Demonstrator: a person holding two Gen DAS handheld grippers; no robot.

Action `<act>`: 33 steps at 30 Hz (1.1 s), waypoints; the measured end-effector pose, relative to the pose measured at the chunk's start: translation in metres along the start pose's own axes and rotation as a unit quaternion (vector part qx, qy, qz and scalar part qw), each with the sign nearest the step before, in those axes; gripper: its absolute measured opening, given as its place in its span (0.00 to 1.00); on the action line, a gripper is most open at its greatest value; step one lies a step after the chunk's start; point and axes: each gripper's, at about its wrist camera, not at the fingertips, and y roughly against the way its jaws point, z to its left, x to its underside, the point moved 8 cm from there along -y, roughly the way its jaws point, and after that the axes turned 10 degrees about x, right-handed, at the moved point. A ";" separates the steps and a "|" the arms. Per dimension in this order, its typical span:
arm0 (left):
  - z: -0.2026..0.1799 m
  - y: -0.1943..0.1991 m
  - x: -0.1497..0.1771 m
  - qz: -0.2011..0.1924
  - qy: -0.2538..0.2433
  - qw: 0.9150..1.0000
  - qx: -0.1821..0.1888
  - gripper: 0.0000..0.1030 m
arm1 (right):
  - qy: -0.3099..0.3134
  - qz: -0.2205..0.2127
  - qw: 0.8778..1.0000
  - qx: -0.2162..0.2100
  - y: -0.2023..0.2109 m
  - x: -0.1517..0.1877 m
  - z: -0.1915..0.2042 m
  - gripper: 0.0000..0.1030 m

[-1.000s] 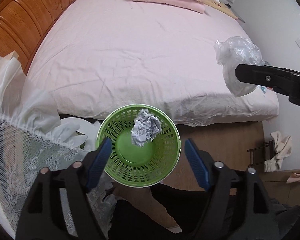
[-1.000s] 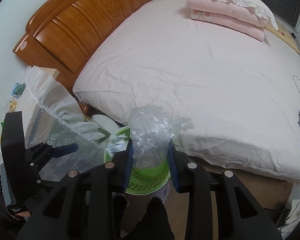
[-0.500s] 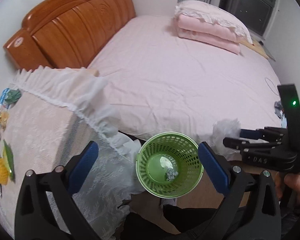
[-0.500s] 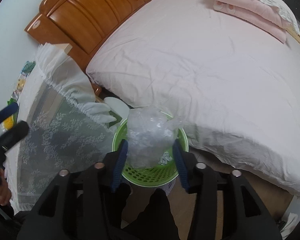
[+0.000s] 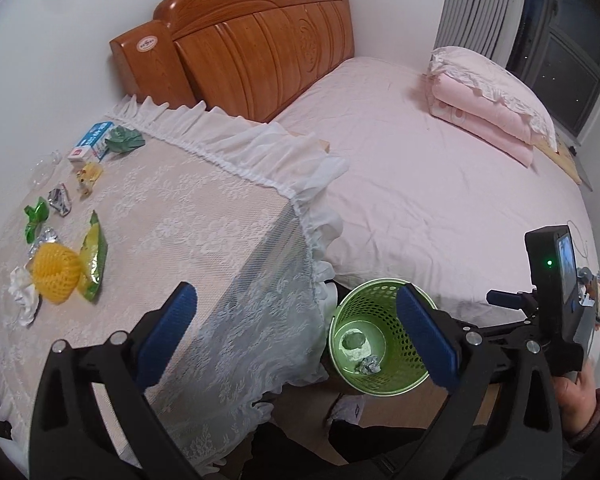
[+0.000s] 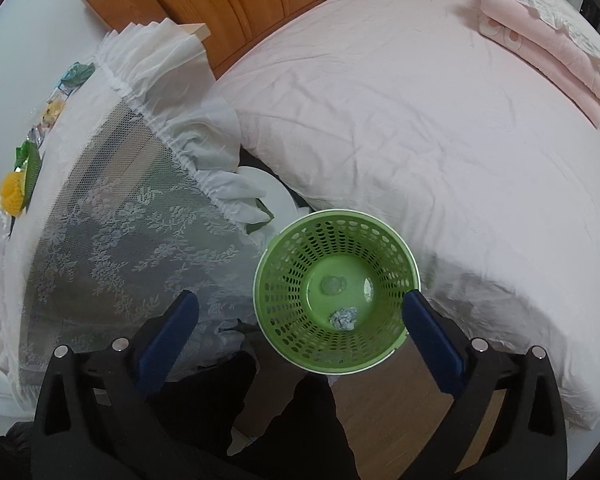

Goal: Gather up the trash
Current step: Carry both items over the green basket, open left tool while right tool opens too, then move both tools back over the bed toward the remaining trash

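Plastic wrap [image 6: 333, 285] dropped into basket [image 6: 284, 276]; right gripper [image 6: 300, 332] jaws wide above.

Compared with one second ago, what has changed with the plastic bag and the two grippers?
The right gripper let go of the clear plastic bag; its jaws now stand wide open, and the bag lies in the green basket near the crumpled paper. The left gripper swung toward the table. The basket stayed in place.

right gripper [image 6: 300, 328] jaws now spread | plastic bag [image 6: 333, 285] dropped into green basket [image 6: 276, 280]
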 end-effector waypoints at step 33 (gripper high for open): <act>0.344 0.077 0.084 -0.029 0.202 0.956 -0.209 0.92 | 0.209 -0.082 0.967 -0.117 0.076 -0.072 0.351 0.98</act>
